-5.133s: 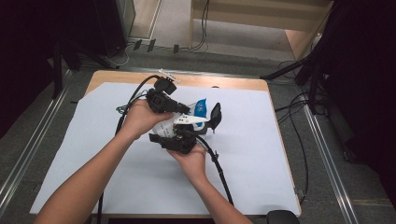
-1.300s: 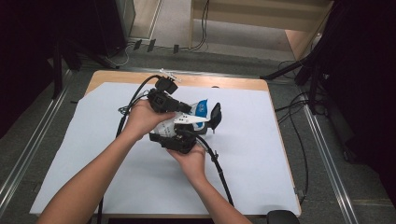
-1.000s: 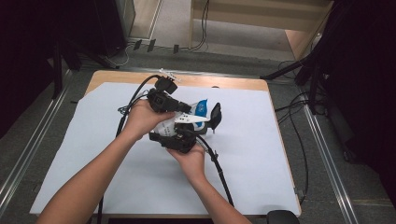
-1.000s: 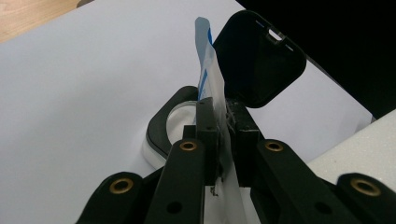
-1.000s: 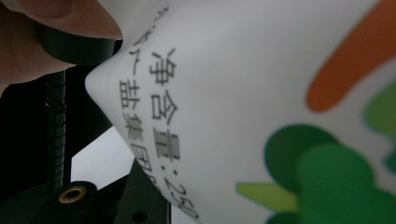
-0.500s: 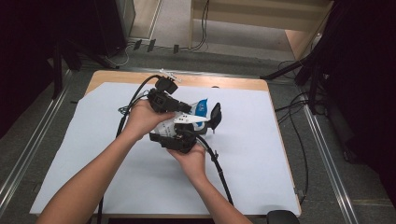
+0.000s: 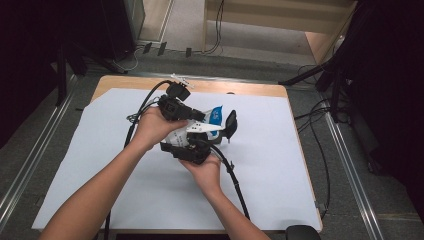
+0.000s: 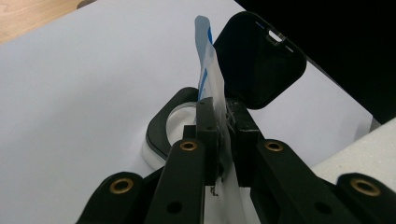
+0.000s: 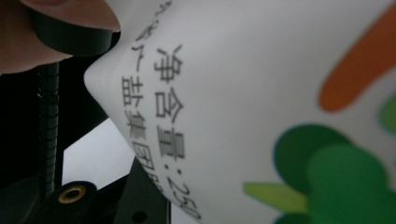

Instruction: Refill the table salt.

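A white bag (image 7: 205,127) with a blue top hangs between both grippers over the middle of the table. My left gripper (image 7: 196,116) is shut on the bag's thin upper edge (image 8: 211,74), its jaws pinching it flat. My right gripper (image 7: 192,149) grips the bag's lower body from below, and its jaws have just closed a little on it. Up close the bag (image 9: 261,93) shows black print and green and orange shapes. Just beyond the bag stands a black container (image 8: 170,128) with its lid (image 8: 259,60) tipped open; the lid (image 7: 231,124) stands upright on the table.
A white sheet (image 7: 300,165) covers the wooden table (image 7: 240,88). A black cable (image 7: 235,180) trails from my right gripper toward the near edge, another (image 7: 142,107) loops from the left one. Dark stands and floor cables surround the table.
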A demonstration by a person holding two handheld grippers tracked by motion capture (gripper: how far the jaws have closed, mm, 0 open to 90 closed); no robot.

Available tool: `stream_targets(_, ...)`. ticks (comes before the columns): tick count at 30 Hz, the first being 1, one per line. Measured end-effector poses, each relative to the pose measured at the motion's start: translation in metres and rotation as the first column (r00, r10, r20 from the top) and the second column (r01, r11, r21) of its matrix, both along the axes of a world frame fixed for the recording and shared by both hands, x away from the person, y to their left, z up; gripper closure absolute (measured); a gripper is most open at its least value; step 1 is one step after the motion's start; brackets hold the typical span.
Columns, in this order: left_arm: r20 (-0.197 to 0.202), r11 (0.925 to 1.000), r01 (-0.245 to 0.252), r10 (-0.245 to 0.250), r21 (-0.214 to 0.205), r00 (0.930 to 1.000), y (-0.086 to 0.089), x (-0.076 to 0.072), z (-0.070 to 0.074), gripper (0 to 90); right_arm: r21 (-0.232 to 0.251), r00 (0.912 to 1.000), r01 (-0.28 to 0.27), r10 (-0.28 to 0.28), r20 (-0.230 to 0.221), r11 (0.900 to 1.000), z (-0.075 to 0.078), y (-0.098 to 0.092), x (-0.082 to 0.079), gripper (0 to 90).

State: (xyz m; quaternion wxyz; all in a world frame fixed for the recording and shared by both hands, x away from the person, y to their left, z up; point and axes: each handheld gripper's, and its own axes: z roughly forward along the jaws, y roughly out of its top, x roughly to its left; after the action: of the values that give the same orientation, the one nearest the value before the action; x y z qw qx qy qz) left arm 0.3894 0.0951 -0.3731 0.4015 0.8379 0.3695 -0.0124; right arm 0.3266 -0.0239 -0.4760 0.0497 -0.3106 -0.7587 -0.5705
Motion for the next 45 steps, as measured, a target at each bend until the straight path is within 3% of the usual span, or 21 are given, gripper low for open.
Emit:
stream_targets(21, 0.016, 1.0, 0.009, -0.009, 0.003, 0.9998, 0.0001, -0.0017, 0.0015, 85.7, 0.043, 0.9995, -0.005, 0.006, -0.032, 0.9991, 0.0001, -0.0022, 0.0025, 67.3)
stream_targets(30, 0.009, 1.0, -0.004, 0.004, 0.0, 0.9999, -0.0003, -0.0005, 0.0006, 86.5, -0.028, 0.9997, 0.001, -0.001, 0.023, 0.9996, 0.0, -0.0005, -0.0013, 61.2)
stream_targets(35, 0.012, 1.0, -0.004, 0.004, -0.002, 0.9999, -0.0008, -0.0007, 0.0008, 86.5, -0.062, 0.9981, 0.016, -0.012, 0.061, 0.9979, 0.0005, 0.0007, -0.0035, 64.5)
stream_targets(45, 0.017, 0.9999, 0.0, 0.0, -0.014, 0.9999, -0.0013, -0.0008, 0.0022, 85.7, 0.023, 0.9999, 0.011, -0.011, -0.011, 0.9997, 0.0011, -0.0026, 0.001, 68.1)
